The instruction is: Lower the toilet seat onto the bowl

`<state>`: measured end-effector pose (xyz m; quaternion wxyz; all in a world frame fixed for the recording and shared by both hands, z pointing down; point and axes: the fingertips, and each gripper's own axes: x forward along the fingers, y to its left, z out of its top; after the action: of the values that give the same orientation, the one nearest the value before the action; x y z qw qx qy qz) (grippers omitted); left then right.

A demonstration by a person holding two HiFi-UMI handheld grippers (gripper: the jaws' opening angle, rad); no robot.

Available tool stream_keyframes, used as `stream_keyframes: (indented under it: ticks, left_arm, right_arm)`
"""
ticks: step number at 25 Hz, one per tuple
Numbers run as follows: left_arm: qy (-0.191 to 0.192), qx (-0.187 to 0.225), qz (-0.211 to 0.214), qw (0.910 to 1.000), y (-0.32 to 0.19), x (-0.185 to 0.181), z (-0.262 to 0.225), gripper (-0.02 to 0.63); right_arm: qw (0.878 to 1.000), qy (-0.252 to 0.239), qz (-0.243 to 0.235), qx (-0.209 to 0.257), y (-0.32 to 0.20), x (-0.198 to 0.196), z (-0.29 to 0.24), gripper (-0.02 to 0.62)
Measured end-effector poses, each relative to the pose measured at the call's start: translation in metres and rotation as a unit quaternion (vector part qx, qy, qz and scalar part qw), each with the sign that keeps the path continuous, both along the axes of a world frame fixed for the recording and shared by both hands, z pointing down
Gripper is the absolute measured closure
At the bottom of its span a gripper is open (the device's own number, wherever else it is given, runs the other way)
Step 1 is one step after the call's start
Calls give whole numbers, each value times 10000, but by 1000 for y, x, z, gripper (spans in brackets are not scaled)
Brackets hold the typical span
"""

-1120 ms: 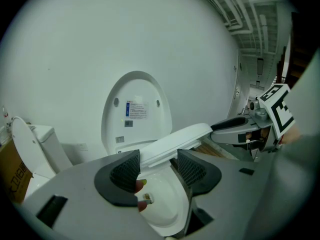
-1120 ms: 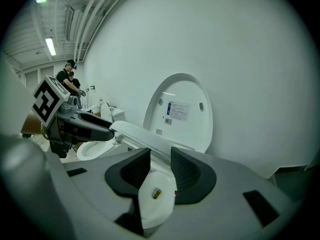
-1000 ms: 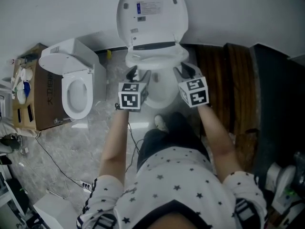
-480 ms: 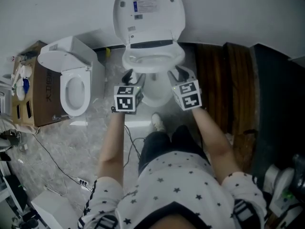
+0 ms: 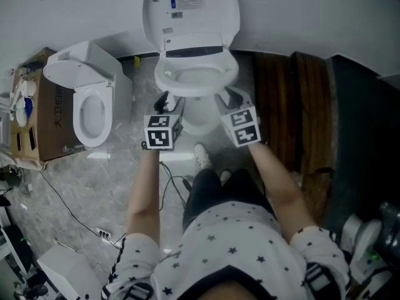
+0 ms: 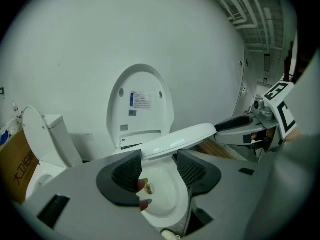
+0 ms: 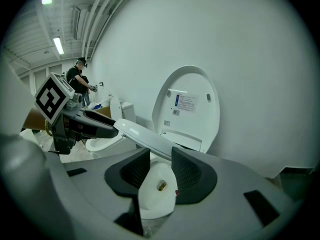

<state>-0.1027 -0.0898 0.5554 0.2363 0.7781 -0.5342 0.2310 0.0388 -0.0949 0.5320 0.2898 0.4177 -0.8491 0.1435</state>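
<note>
Left gripper view: the white plastic toilet seat (image 6: 187, 133) tilts partway down above the white ceramic bowl (image 6: 162, 196), which shows only through the gap between the jaws. The left gripper (image 6: 160, 156) clamps the seat's rim at its jaw tips, jaws moderately apart; the right gripper (image 7: 161, 151) grips the opposite rim likewise, jaws fairly wide. The white oval lid (image 5: 190, 8) stands upright against the wall. In the head view the seat's height over the bowl cannot be judged.
</note>
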Motion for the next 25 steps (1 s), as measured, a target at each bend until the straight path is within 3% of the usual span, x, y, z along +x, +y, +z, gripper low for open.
stream_keyframes:
  ticks: [25]
  left_arm:
    - [-224,-77,191,9995,33,4,39,382]
  right_arm:
    - [9997,157,-183,-63,34,4,41,469]
